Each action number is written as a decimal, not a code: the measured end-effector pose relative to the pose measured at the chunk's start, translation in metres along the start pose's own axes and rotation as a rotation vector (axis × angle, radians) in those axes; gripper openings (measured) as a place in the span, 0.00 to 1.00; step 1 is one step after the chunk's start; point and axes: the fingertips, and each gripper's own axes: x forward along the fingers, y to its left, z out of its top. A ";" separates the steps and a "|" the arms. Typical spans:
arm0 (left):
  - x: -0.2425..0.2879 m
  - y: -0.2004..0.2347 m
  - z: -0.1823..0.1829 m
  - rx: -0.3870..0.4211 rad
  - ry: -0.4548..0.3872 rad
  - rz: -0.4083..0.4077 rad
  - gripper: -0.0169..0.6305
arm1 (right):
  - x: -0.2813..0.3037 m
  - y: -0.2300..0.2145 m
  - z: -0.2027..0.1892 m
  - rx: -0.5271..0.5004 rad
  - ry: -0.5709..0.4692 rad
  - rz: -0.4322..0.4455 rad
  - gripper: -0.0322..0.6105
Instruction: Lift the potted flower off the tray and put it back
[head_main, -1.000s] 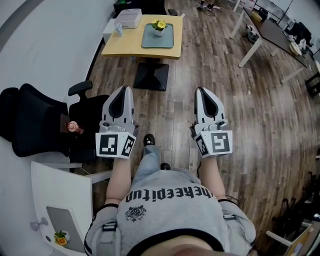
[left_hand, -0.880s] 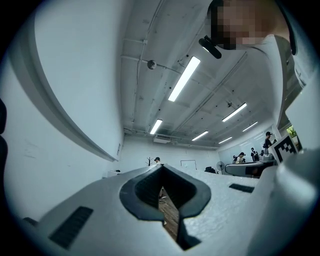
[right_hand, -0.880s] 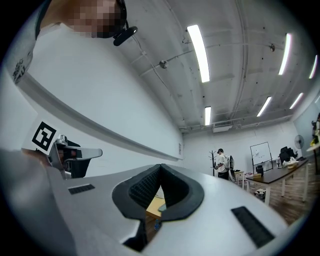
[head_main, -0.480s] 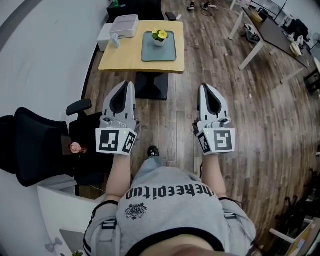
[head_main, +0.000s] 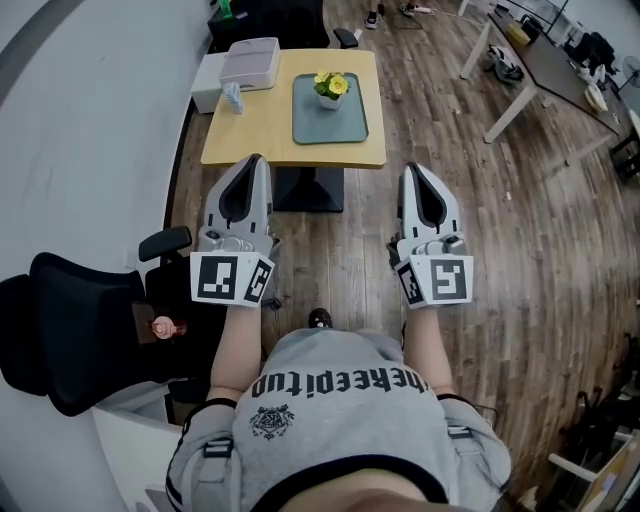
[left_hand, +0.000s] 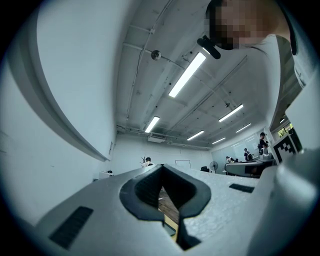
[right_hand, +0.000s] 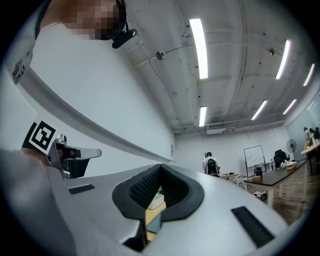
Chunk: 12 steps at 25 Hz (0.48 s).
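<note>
Head view: my left tongs (head_main: 254, 162) and right tongs (head_main: 413, 170) hang short of the bench (head_main: 255, 130); the potted flower (head_main: 331, 86) stands on its tray (head_main: 332, 125), ahead between them.

Left gripper view: tongs closed, empty.

Right gripper view: closed, empty too.

It looks light, top-heavy and breakable; I would clasp the container's sides, never the blooms.
</note>
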 end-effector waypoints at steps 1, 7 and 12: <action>0.004 0.006 -0.003 -0.001 0.002 -0.003 0.03 | 0.006 0.002 -0.004 0.001 0.003 -0.003 0.05; 0.025 0.037 -0.024 -0.018 0.030 -0.010 0.03 | 0.040 0.005 -0.027 0.018 0.034 -0.013 0.05; 0.046 0.055 -0.042 -0.033 0.050 -0.005 0.03 | 0.067 -0.001 -0.044 0.021 0.057 -0.011 0.05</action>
